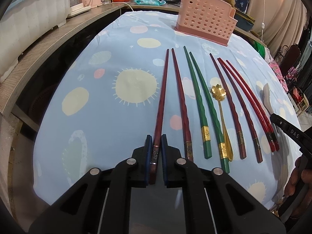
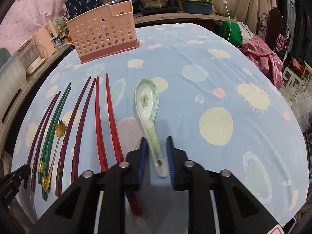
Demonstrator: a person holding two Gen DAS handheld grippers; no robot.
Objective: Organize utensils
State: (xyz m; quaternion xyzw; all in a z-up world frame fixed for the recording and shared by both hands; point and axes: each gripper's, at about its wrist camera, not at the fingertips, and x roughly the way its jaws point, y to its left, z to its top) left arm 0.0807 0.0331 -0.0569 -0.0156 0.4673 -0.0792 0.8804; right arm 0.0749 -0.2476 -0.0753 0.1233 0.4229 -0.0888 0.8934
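Chopsticks point(image 1: 197, 105) lie in a row on the blue tablecloth point(image 1: 93, 105), in front of the pink holder point(image 1: 204, 22). The left gripper point(image 1: 155, 152) has its fingers closed on the leftmost chopstick point(image 1: 160, 107). In the right view, the right gripper point(image 2: 157, 154) straddles the white spoon's point(image 2: 147, 105) handle, jaws parted, beside the red chopsticks point(image 2: 105, 124).

bare cloth point(image 2: 224, 74) right, chopsticks point(image 2: 78, 120) crowding left
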